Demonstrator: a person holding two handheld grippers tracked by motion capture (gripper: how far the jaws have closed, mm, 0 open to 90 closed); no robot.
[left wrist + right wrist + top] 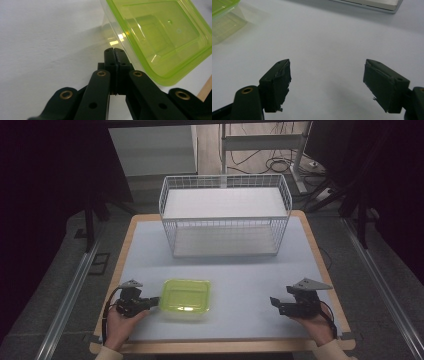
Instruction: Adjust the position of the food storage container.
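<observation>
High view has my left gripper point(153, 302) at the green container's point(186, 296) left rim, near the table's front edge; its jaws look clenched on nothing, so pushing may skid it; right gripper point(327, 85) gapes, idle; left gripper view confirms jaws sit beside the rim.

Left hand point(118, 322) enters from the lower edge holding the black two-jaw left gripper point(154, 302), jaws pressed together and pointing to the person's right. Right hand point(316, 324) holds the black right gripper point(274, 304), jaws spread wide apart, pointing leftward.
</observation>
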